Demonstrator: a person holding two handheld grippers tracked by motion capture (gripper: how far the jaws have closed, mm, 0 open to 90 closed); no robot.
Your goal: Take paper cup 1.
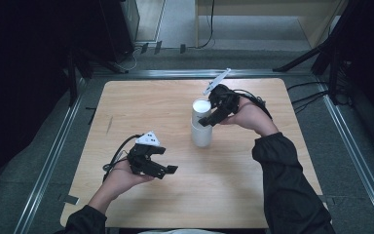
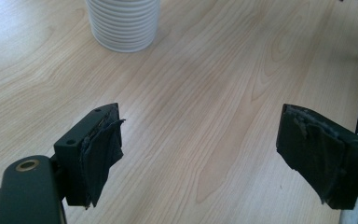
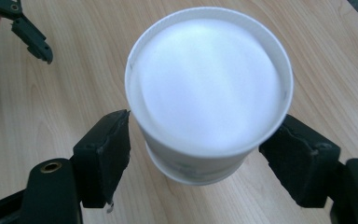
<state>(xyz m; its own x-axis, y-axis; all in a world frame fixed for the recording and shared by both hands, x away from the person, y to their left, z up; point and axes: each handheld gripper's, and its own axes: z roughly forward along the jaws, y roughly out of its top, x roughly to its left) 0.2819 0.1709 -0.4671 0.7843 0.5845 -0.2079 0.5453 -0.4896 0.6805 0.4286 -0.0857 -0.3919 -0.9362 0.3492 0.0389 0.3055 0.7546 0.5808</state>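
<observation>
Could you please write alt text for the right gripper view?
The right gripper straddles the top cup of a stack of white paper cups, which stands upside down on a wooden table; its black jaws flank the cup. The left gripper shows at upper left.

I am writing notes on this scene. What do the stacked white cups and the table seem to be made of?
The stacked white cups look like thin paper, matte white: the lower part of the stack shows many fine nested rims, and the top cup has a rolled lip. Plastic cannot be ruled out. The table looks like light wood or a wood-look laminate, smooth with a faint sheen; grain lines run across it.
</observation>
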